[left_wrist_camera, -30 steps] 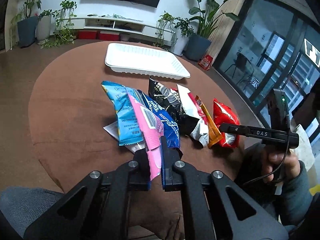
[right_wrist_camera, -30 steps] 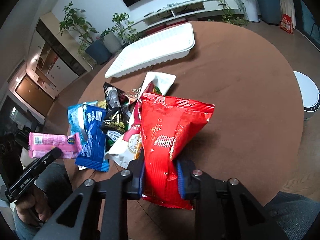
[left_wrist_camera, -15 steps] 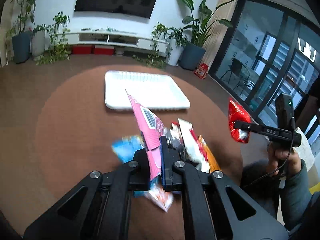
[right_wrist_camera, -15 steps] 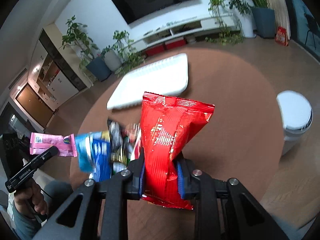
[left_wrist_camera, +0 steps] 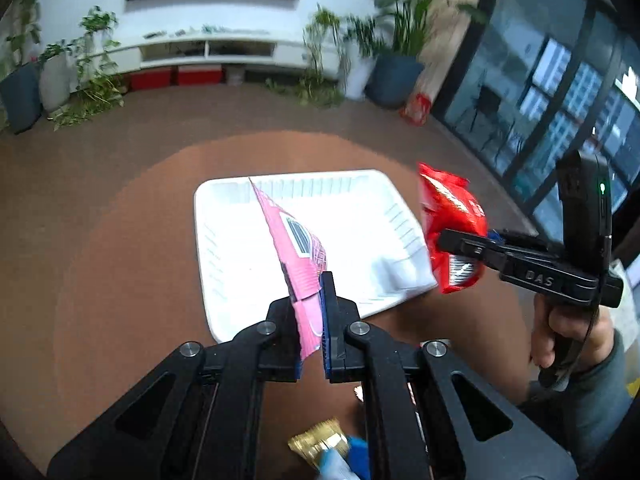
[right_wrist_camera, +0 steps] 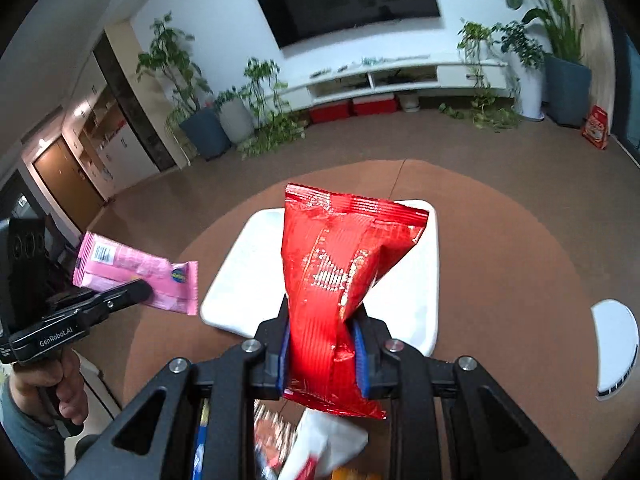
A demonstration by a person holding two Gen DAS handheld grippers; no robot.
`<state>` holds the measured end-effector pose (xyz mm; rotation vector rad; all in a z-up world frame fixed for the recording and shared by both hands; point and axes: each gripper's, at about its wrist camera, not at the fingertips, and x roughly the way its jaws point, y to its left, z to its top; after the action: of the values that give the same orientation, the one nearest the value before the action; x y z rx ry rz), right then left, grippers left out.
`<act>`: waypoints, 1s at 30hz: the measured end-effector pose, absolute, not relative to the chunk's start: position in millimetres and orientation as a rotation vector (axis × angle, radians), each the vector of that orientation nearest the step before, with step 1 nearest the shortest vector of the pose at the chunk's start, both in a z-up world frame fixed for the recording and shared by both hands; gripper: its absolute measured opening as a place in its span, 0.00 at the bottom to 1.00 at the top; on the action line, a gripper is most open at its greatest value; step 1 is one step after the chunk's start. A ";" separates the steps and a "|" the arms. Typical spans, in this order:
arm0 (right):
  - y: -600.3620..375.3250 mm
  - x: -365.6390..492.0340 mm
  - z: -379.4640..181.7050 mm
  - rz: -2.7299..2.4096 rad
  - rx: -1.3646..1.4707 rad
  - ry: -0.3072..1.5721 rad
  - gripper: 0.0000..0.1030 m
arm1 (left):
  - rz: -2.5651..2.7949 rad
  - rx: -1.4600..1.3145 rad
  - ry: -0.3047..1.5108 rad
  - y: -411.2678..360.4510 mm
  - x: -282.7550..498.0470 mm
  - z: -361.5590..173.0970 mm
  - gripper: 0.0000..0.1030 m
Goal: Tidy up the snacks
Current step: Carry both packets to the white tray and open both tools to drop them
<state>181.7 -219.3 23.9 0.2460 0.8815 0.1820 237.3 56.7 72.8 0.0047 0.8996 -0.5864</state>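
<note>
My left gripper (left_wrist_camera: 310,300) is shut on a thin pink snack packet (left_wrist_camera: 294,246), held up over the near part of a white ribbed tray (left_wrist_camera: 368,216) on the round brown table. My right gripper (right_wrist_camera: 320,320) is shut on a crinkled red chip bag (right_wrist_camera: 344,264), raised above the same tray (right_wrist_camera: 420,280). In the left wrist view the right gripper (left_wrist_camera: 444,238) and its red bag (left_wrist_camera: 450,216) hang at the tray's right edge. In the right wrist view the left gripper (right_wrist_camera: 138,292) and the pink packet (right_wrist_camera: 136,266) sit left of the tray.
The remaining snack packets (right_wrist_camera: 320,448) lie blurred under the grippers at the table's near edge, among them a gold-ended one (left_wrist_camera: 320,440). A white round device (right_wrist_camera: 614,348) stands on the floor to the right. Potted plants and a TV shelf line the far wall.
Both grippers have lifted their packets off the snack pile and carried them forward over the white tray. The pile has dropped to the bottom of both views.
</note>
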 end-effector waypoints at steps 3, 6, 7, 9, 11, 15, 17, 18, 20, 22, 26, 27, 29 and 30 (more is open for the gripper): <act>-218.9 209.6 -3.1 0.167 0.243 0.939 0.26 | -0.606 0.040 0.953 41.4 256.0 56.7 0.05; -222.4 228.3 -23.5 0.137 0.218 0.976 0.26 | -0.595 0.085 1.001 28.1 265.3 39.3 0.05; -224.8 232.2 -28.8 0.129 0.220 0.987 0.26 | -0.591 0.094 1.011 22.6 267.8 35.0 0.05; -228.3 238.1 -38.3 0.119 0.223 1.008 0.26 | -0.572 0.118 1.036 15.7 270.5 23.6 0.05; -228.1 241.2 -44.9 0.107 0.203 1.022 0.26 | -0.567 0.121 1.061 8.2 271.3 11.2 0.06; -221.8 241.4 -49.8 0.110 0.154 1.037 0.27 | -0.542 0.128 1.069 -2.1 273.6 8.1 0.07; -217.8 241.2 -54.3 0.095 0.126 1.047 0.28 | -0.535 0.122 1.083 -6.2 274.2 6.1 0.08; -217.8 241.6 -57.0 0.090 0.114 1.053 0.28 | -0.537 0.119 1.089 -13.0 273.2 0.8 0.08; -221.6 242.9 -58.2 0.088 0.123 1.046 0.32 | -0.541 0.118 1.105 -12.2 267.8 0.2 0.09; -226.2 243.2 -57.2 0.079 0.128 1.037 0.37 | -0.543 0.114 1.109 -17.7 268.4 -1.1 0.11; -233.8 241.8 -47.8 0.100 0.166 0.990 0.62 | -0.533 0.046 1.077 -3.3 277.7 3.9 0.39; -234.4 241.2 -45.5 0.106 0.173 0.984 0.65 | -0.527 0.015 1.055 3.5 274.2 9.9 0.58; -236.8 238.6 -38.7 0.104 0.180 0.969 0.65 | -0.532 -0.032 1.016 16.1 268.7 23.8 0.68; -238.3 236.8 -35.6 0.102 0.185 0.963 0.65 | -0.531 -0.043 1.003 23.8 267.3 33.0 0.68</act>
<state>236.8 -238.3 -35.6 0.1845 0.9626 0.1016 267.3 23.8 33.0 -0.0429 1.0035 -0.5309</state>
